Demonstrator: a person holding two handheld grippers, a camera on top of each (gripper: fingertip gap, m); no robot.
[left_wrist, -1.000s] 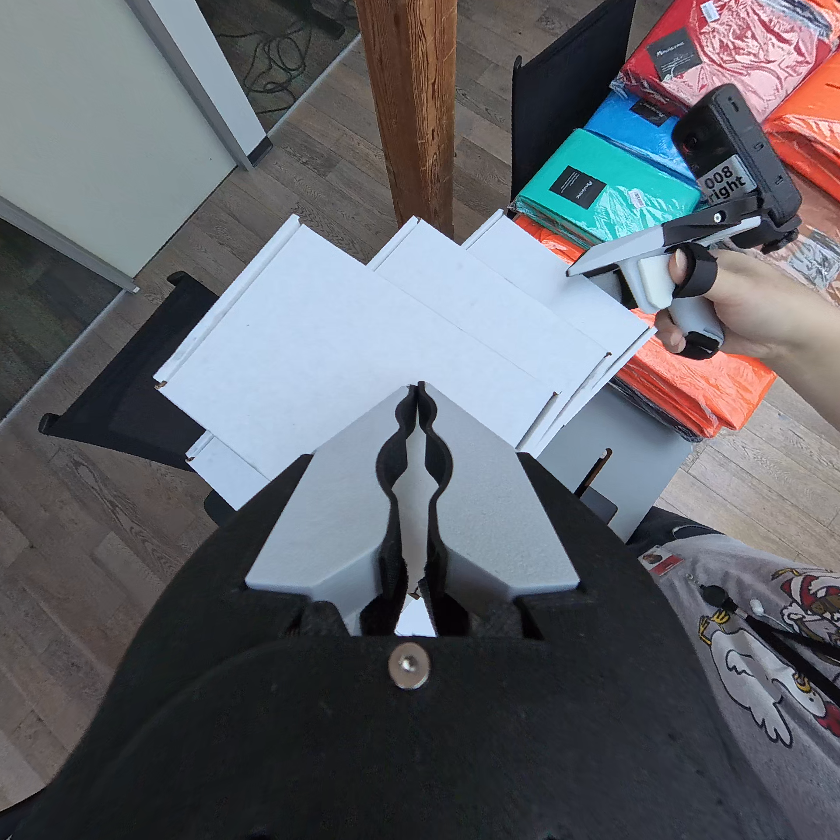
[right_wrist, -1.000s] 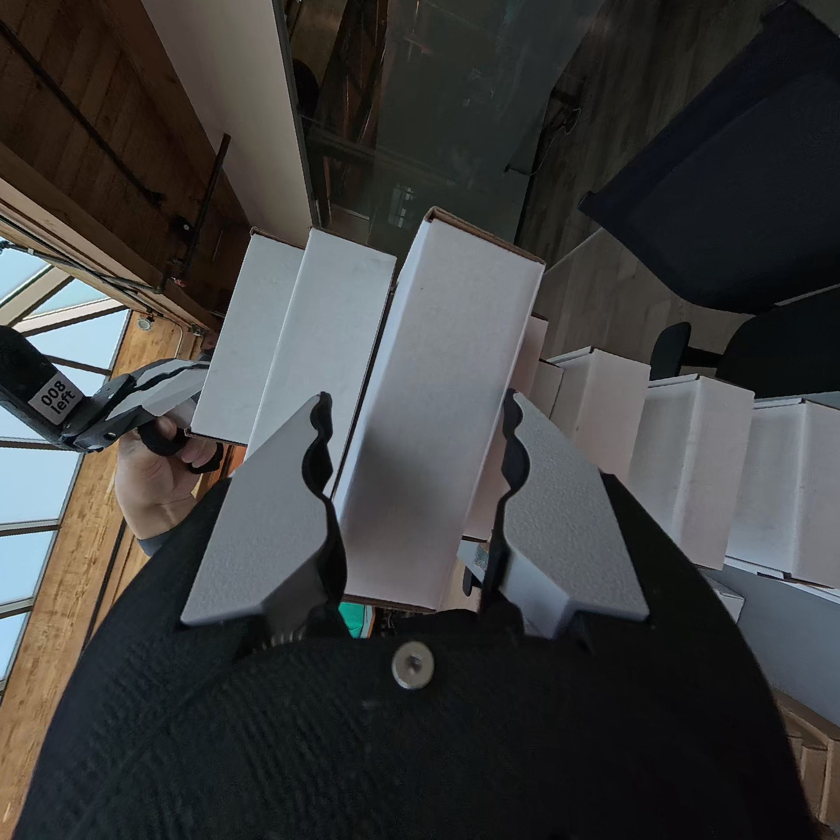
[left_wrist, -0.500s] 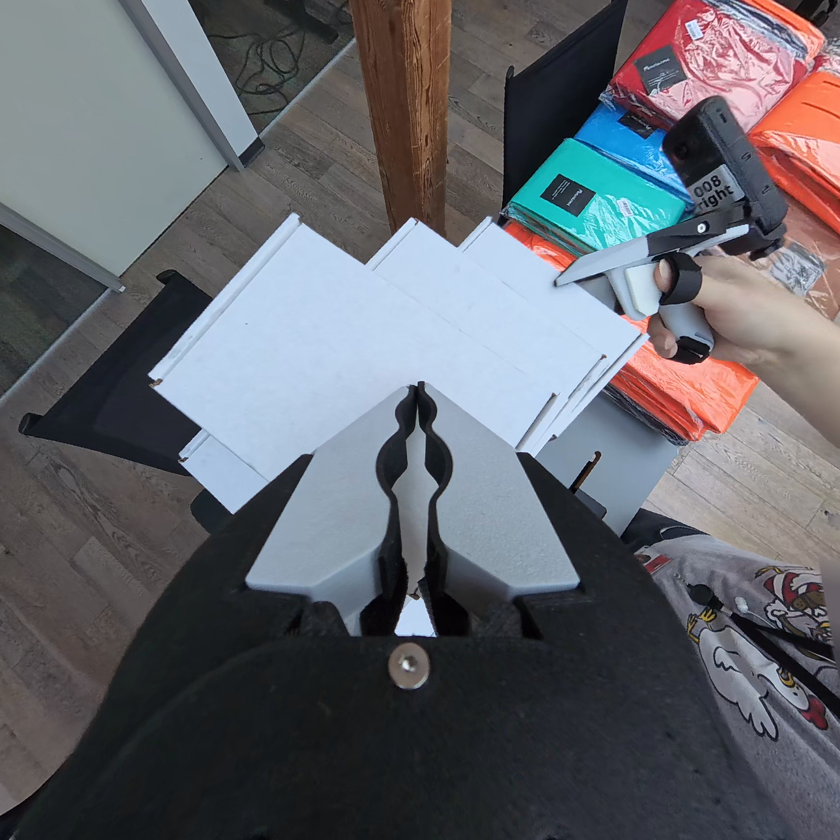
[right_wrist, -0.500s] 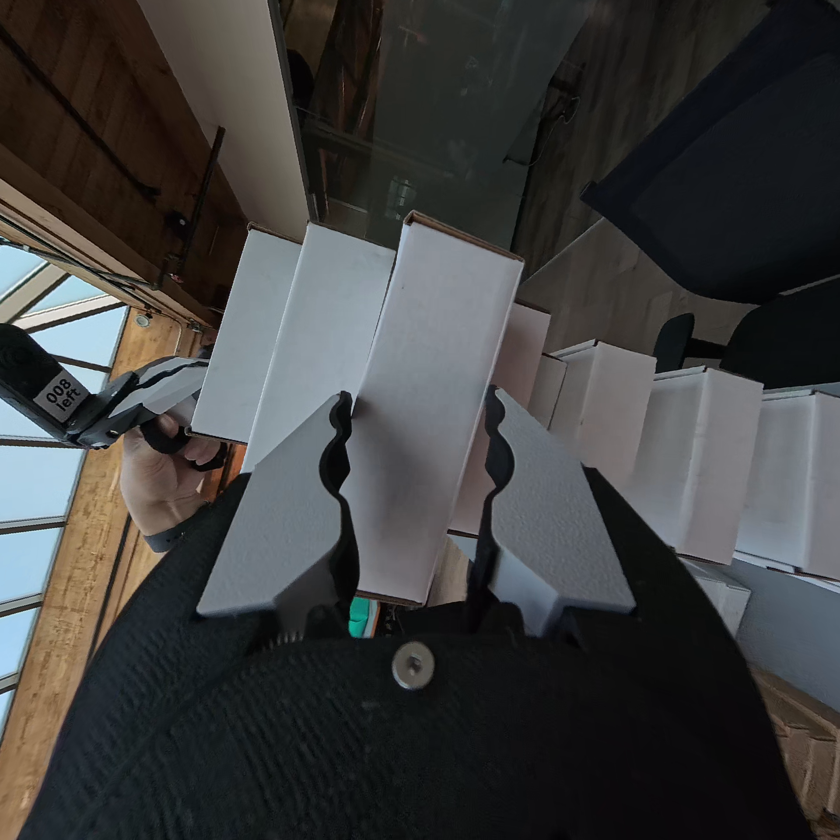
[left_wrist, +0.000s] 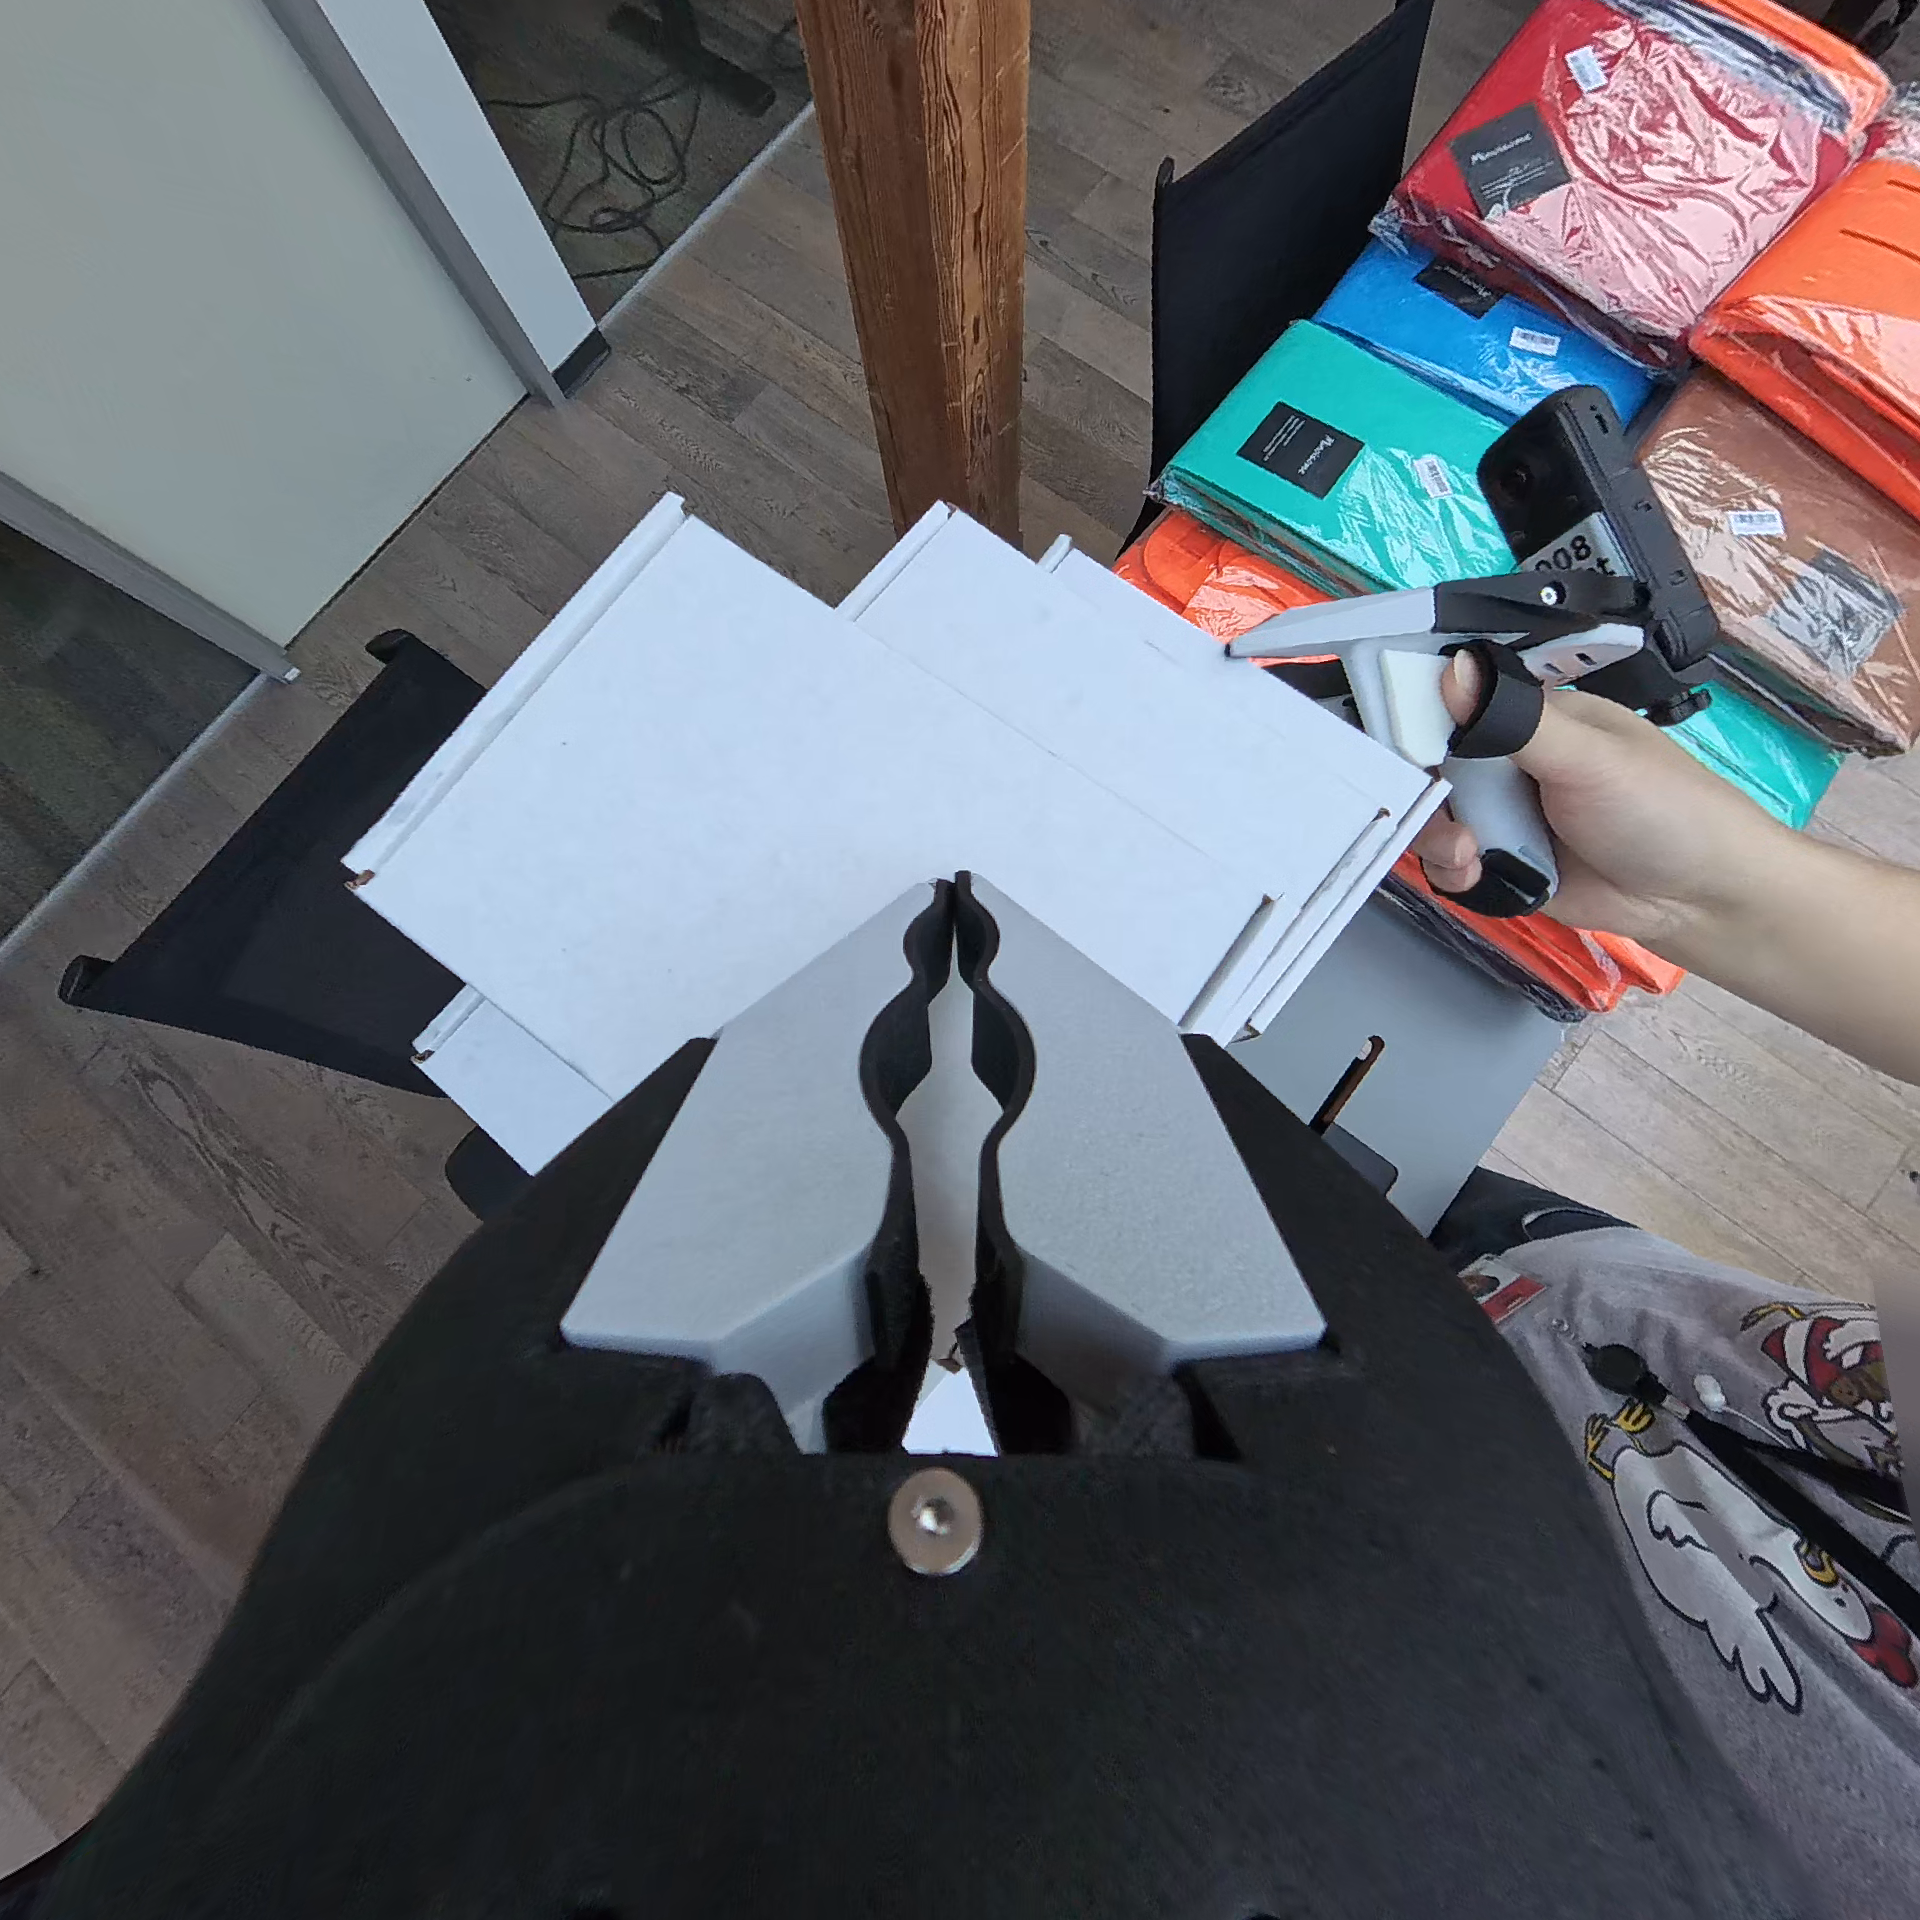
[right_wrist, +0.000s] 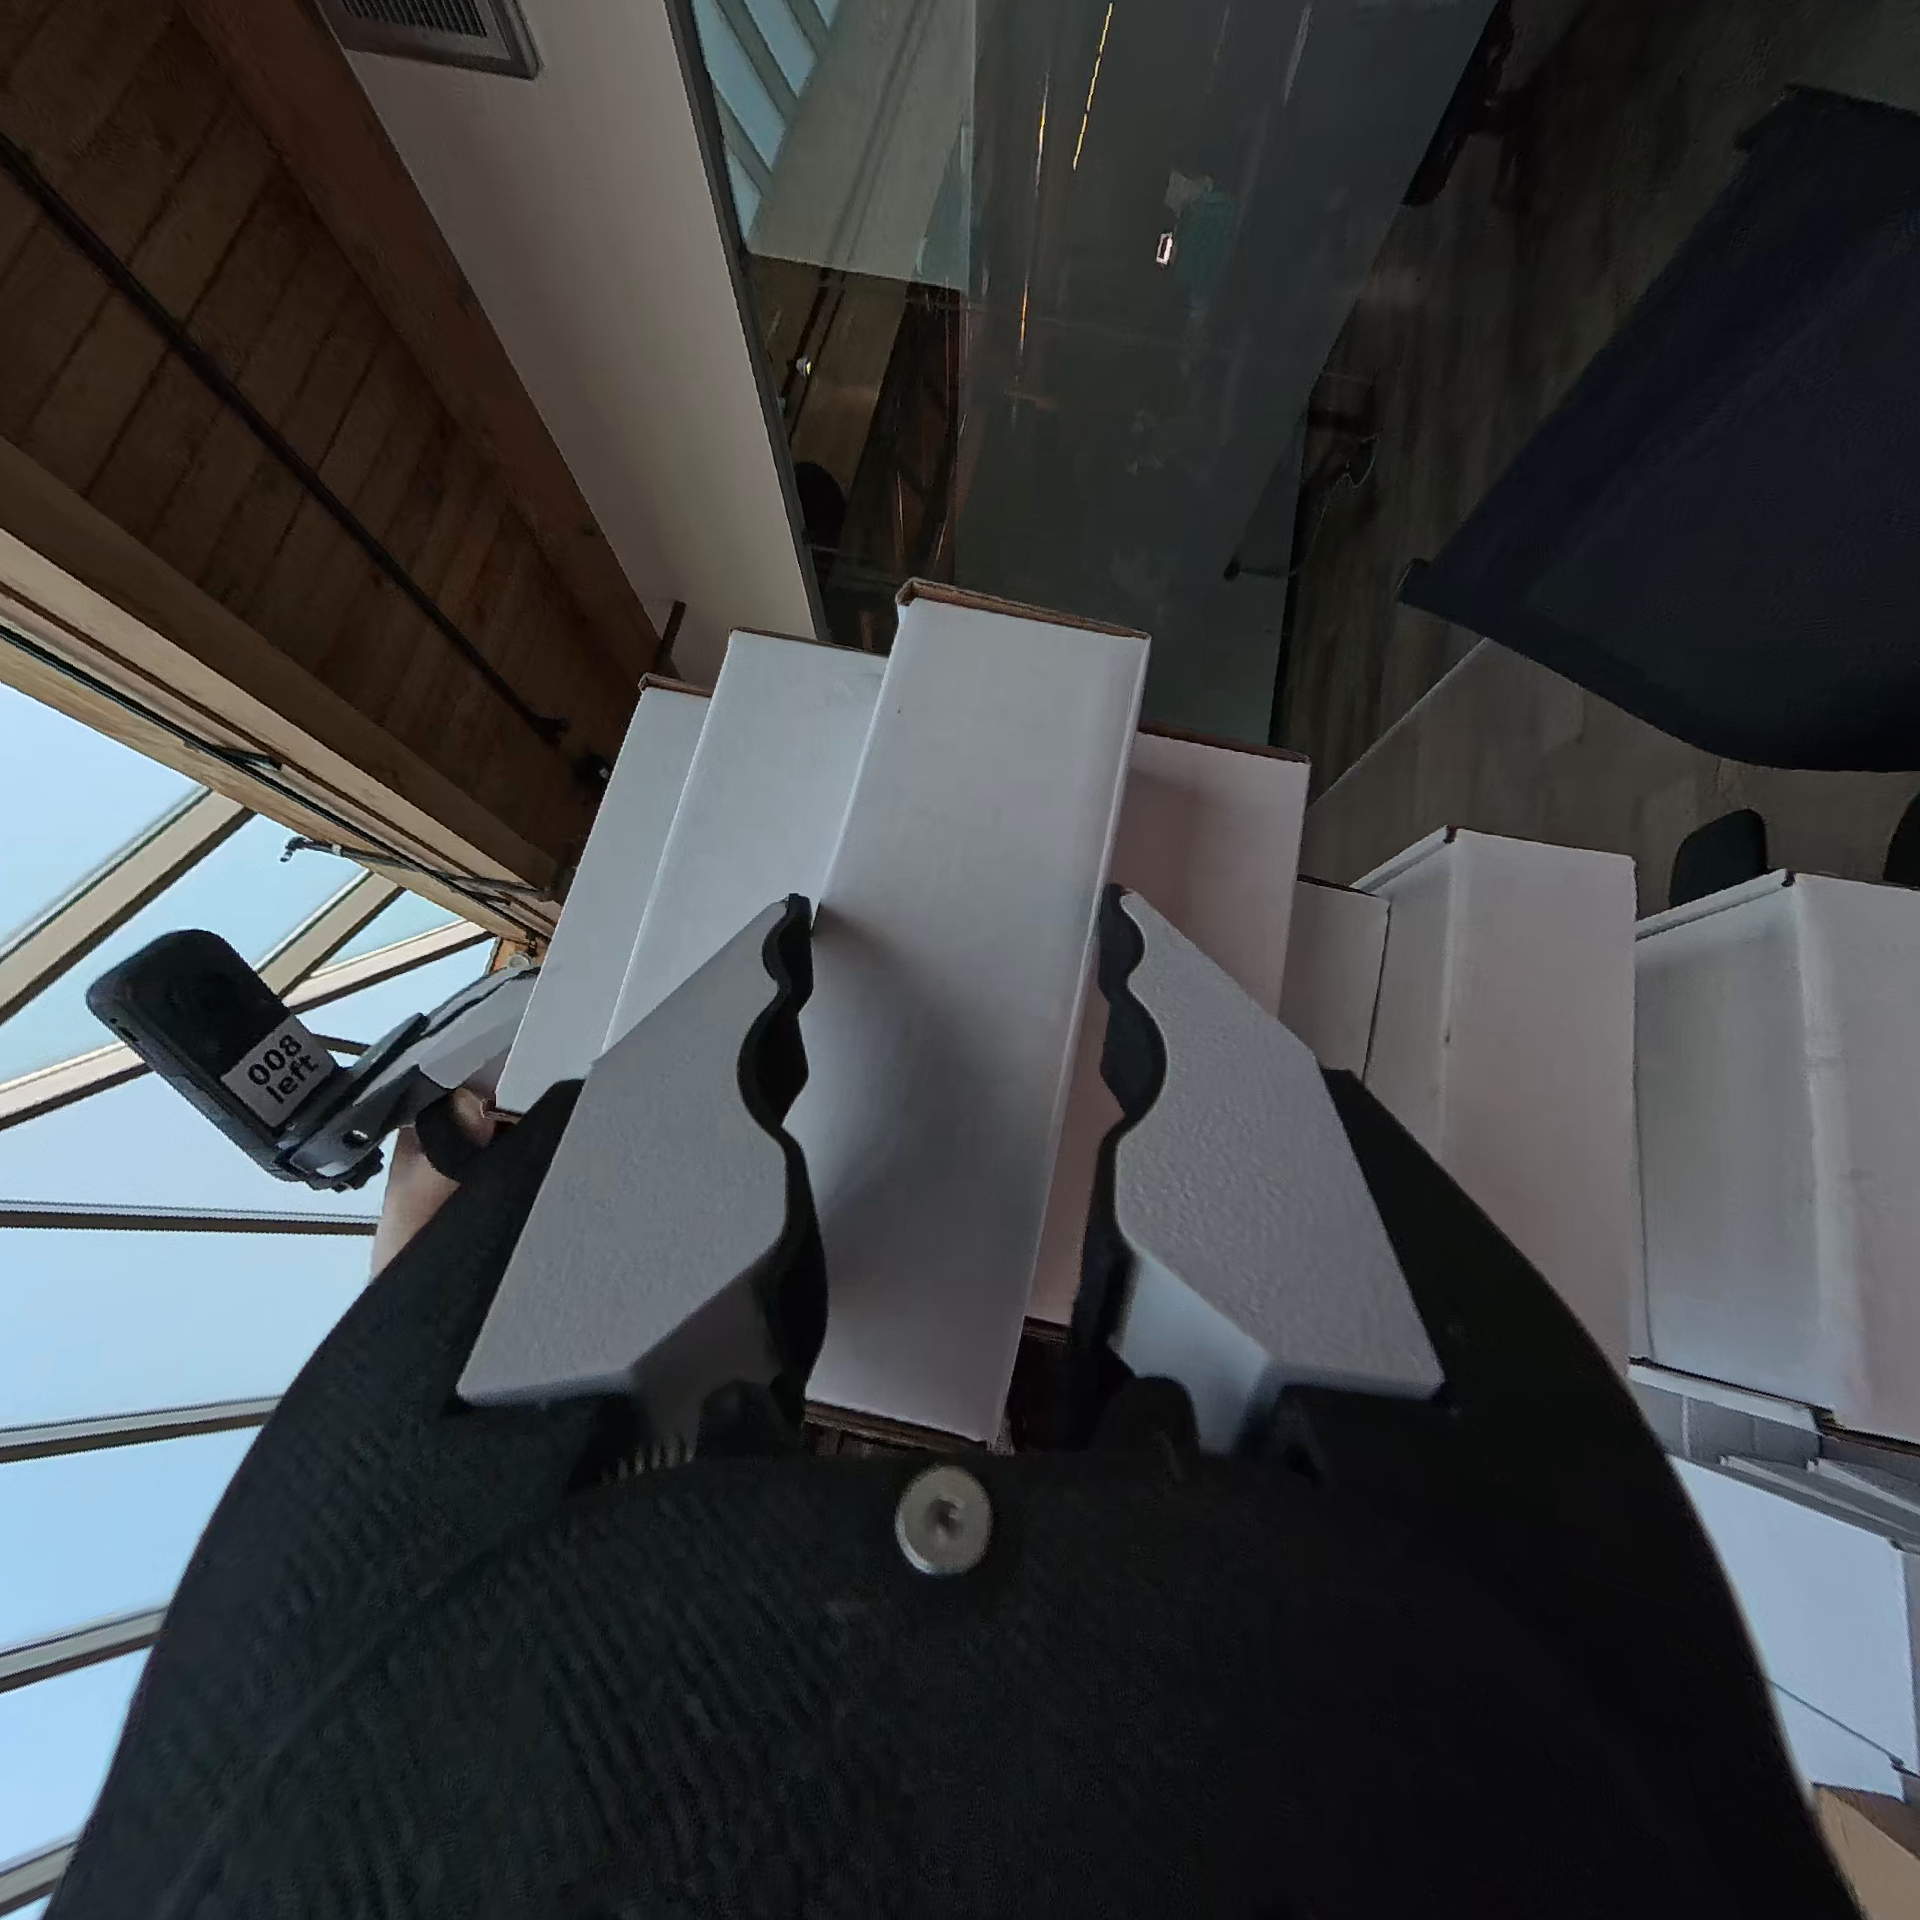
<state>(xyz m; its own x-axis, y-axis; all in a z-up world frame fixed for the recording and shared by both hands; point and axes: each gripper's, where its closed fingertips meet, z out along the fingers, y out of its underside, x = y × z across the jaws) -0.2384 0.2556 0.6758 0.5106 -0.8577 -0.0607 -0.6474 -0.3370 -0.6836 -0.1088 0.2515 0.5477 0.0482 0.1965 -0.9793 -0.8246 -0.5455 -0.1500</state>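
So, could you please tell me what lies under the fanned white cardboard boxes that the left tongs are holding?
Under the white cardboard boxes a black chair and wood floor show at left, a grey stand and orange packets at right. Whatever sits directly beneath is covered.

Wooden post (left_wrist: 920, 260), black chairs (left_wrist: 260, 914), bagged coloured garments (left_wrist: 1351, 457), stacked white boxes (right_wrist: 1787, 1132)

Flat cardboard boxes (left_wrist: 790, 790), fanned and overlapping, sit ahead of the left gripper (left_wrist: 954, 904), with a wooden post (left_wrist: 925, 260) behind them, stacked garment packs (left_wrist: 1558, 343) to their right, the right gripper (left_wrist: 1247, 649) at their right edge, and chairs (left_wrist: 260, 935) below.
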